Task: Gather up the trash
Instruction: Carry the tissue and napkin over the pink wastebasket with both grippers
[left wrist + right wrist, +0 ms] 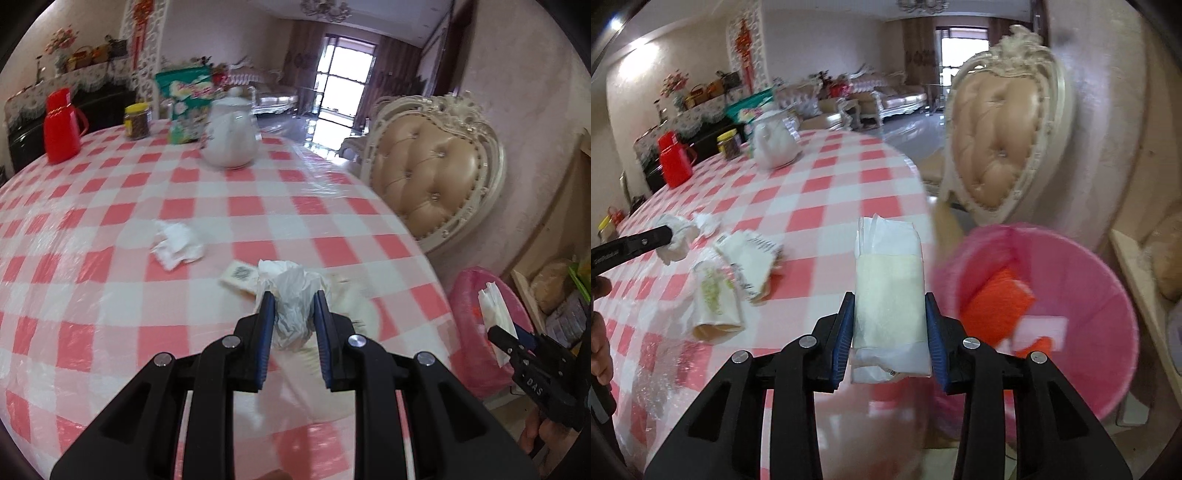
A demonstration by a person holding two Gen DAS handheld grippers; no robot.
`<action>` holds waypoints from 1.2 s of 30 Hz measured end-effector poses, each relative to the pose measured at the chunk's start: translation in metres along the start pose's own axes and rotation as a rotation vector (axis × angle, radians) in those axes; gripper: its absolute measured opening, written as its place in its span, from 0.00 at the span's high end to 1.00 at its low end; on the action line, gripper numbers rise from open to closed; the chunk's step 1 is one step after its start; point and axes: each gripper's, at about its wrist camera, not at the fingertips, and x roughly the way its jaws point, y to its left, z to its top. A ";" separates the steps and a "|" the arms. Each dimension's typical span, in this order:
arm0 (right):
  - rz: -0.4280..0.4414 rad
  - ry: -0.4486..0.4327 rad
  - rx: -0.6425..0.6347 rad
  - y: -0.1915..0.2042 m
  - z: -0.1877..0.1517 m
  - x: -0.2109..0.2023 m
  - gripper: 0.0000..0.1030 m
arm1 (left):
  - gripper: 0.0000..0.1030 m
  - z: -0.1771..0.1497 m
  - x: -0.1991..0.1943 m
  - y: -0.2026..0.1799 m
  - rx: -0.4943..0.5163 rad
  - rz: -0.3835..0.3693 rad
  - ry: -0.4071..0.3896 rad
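My left gripper [293,301] is shut on a crumpled white plastic wrapper [291,295] above the checked table [110,206]; it also shows in the right wrist view [666,232]. My right gripper [890,306] is shut on a flat white-and-cream packet [888,291], held at the table's edge beside the pink trash bin [1108,295], which holds orange and white trash. That gripper and the packet [493,314] show over the bin [469,295] in the left wrist view. On the table lie a crumpled tissue [175,245], a small carton [238,277] and paper wrappers [738,273].
At the table's far side stand a red thermos [61,125], a yellow-lidded jar [137,121], a green snack bag [186,103] and a white teapot [231,134]. A padded cream chair [432,173] stands by the table's right edge. Wooden shelving [554,266] is behind the bin.
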 end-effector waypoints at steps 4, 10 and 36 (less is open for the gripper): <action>-0.045 -0.011 0.035 -0.029 -0.001 -0.009 0.65 | 0.79 0.004 0.001 -0.034 0.050 -0.046 -0.006; -0.104 -0.020 0.082 -0.069 -0.007 -0.018 0.64 | 0.79 0.005 0.006 -0.090 0.128 -0.114 -0.003; -0.179 -0.023 0.186 -0.159 -0.019 -0.024 0.64 | 0.77 -0.013 0.047 -0.259 0.335 -0.315 0.082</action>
